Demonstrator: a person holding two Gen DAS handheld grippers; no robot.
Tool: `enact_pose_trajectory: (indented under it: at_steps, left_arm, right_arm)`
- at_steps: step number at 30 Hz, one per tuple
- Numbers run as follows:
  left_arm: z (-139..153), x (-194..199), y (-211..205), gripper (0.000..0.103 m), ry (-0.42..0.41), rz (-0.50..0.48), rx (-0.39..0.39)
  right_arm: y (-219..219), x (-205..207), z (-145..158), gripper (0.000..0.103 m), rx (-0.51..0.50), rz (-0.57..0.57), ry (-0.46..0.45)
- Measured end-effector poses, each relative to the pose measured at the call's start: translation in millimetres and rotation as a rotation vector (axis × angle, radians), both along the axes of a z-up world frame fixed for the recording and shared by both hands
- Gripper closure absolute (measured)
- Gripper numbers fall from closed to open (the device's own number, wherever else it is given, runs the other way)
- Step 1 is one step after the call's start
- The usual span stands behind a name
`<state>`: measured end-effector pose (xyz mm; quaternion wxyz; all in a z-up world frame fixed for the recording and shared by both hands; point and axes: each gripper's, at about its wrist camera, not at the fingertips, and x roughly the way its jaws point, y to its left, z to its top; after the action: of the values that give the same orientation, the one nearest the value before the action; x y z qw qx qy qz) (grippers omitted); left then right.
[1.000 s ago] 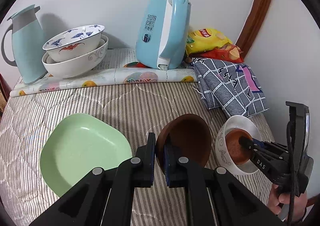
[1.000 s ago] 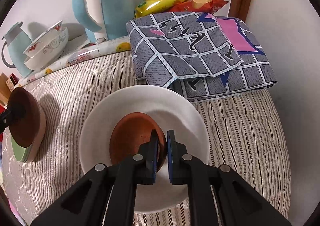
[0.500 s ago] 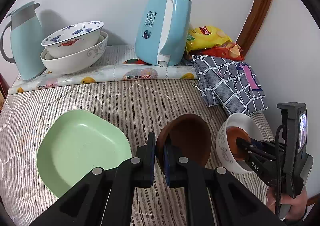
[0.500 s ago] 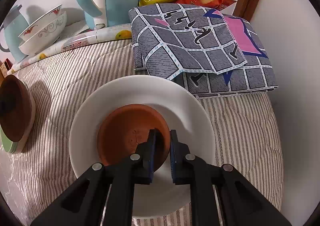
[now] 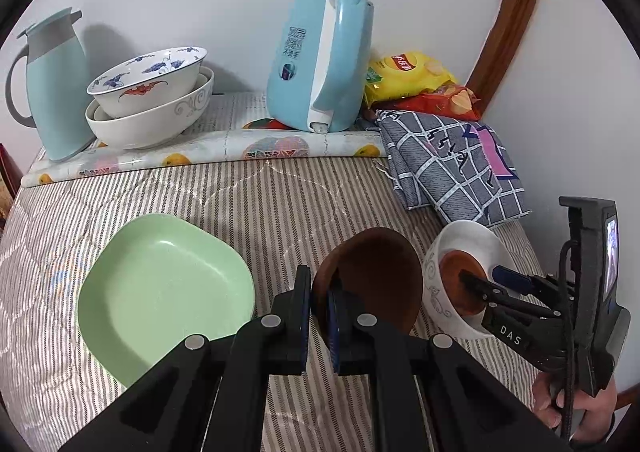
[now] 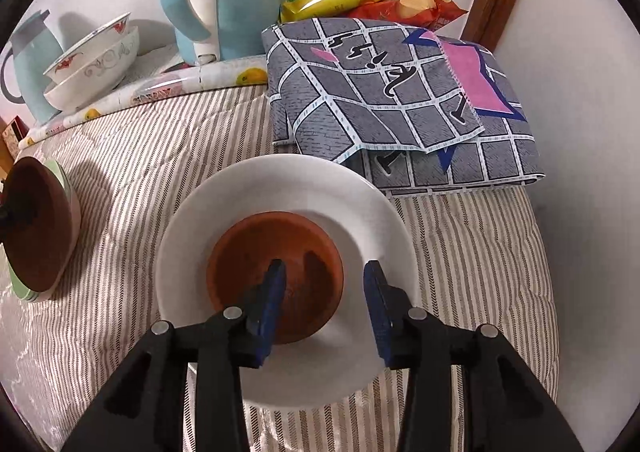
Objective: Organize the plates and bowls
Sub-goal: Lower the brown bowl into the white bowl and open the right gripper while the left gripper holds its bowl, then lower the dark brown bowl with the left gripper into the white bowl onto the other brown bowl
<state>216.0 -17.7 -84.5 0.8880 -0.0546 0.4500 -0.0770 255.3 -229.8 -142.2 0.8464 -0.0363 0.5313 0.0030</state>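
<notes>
Partly hidden: green plate point(image 6: 24, 292) behind dark bowl point(image 6: 38, 228)

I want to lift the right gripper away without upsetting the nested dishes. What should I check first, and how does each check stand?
1. Small brown bowl sits inside the white bowl: ok.
2. Right gripper jaws opening, pads off the small brown bowl's rim: ok.
3. One finger is out of the small brown bowl: not ok, it reaches inside.
4. White bowl rests flat on the striped cloth: ok.
5. Left gripper is shut on the dark brown bowl: ok.
6. Green plate free for stacking: ok.
</notes>
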Motion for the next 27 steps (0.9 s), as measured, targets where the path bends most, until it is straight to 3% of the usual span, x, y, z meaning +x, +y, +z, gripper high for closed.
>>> enact_pose_trajectory:
  at_steps: [7, 14, 27]
  left_arm:
    - [12.3, -9.9, -13.1, 0.095, -0.015, -0.015, -0.008]
    - [23.1, -19.2, -37.8, 0.095, -0.032, -0.049, -0.032]
    - [15.3, -18.7, -86.7, 0.095, 0.0, -0.138, -0.085]
  right_arm:
    - [-7.6, -20.4, 27.8, 0.063, 0.086, 0.012, -0.081]
    - [-31.7, -53.7, 64.1, 0.062, 0.099, -0.02, -0.182]
    - [-99.2, -93.6, 74.2, 0.06, 0.066, -0.152, -0.217]
